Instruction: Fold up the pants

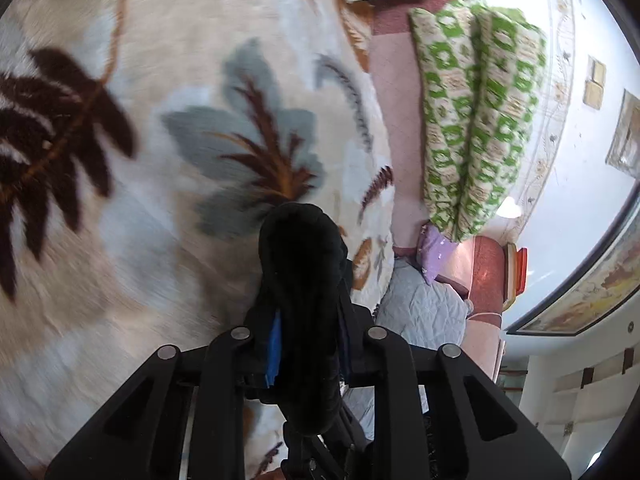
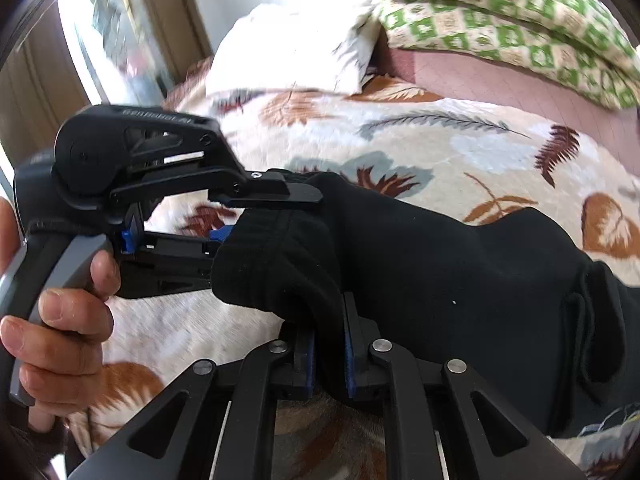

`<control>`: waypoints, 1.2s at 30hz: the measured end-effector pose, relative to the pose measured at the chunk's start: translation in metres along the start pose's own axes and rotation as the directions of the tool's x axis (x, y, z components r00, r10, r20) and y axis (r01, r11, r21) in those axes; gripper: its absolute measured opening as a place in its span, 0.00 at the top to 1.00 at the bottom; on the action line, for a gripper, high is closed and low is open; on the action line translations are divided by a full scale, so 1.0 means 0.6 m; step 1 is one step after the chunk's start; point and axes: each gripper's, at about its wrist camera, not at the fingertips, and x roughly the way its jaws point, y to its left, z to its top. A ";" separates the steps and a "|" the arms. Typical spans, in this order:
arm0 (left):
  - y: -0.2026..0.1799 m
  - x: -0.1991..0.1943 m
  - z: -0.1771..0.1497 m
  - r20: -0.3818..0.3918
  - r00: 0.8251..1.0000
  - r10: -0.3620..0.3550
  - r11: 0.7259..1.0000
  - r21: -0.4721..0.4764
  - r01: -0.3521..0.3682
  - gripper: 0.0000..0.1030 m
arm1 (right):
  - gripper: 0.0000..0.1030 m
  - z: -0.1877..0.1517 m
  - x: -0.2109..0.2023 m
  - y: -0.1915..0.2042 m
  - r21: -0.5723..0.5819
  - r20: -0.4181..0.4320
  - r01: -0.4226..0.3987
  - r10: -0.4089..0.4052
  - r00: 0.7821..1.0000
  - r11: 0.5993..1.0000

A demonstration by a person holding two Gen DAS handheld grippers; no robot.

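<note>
The black pants (image 2: 460, 280) lie across a leaf-patterned blanket (image 2: 400, 140) on a bed. My right gripper (image 2: 329, 356) is shut on a bunched edge of the pants near the view's bottom. My left gripper (image 2: 256, 216), held in a hand, comes in from the left and is shut on the same end of the pants. In the left wrist view the left gripper (image 1: 310, 344) clamps a thick roll of the black pants (image 1: 300, 264), which hides the fingertips and hangs above the blanket (image 1: 140, 80).
Green-and-cream patterned pillows (image 1: 472, 112) lie on a pink sheet (image 1: 392, 92) at the bed's side. A white pillow (image 2: 288, 44) sits at the far end. A grey quilted cloth (image 1: 424, 308) and a wall with pictures (image 1: 600, 120) lie beyond.
</note>
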 end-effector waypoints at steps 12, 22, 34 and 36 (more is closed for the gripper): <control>-0.203 0.103 -0.117 -0.052 0.992 0.112 0.963 0.250 -0.096 0.81 | 0.90 -0.005 -0.137 -0.147 0.315 0.181 -0.188 0.135 0.974 0.930; -0.276 0.339 -0.211 -0.132 0.941 0.313 0.883 0.404 -0.237 0.81 | 0.90 -0.103 -0.184 -0.359 0.627 0.281 -0.303 0.154 0.947 0.717; -0.281 0.485 -0.262 -0.174 0.829 0.532 0.754 0.543 -0.370 0.77 | 0.88 -0.257 -0.140 -0.516 0.824 0.461 -0.517 0.257 0.849 0.230; -0.294 0.479 -0.263 -0.188 0.820 0.540 0.749 0.551 -0.367 0.75 | 0.85 -0.261 -0.140 -0.521 0.819 0.485 -0.542 0.279 0.829 0.189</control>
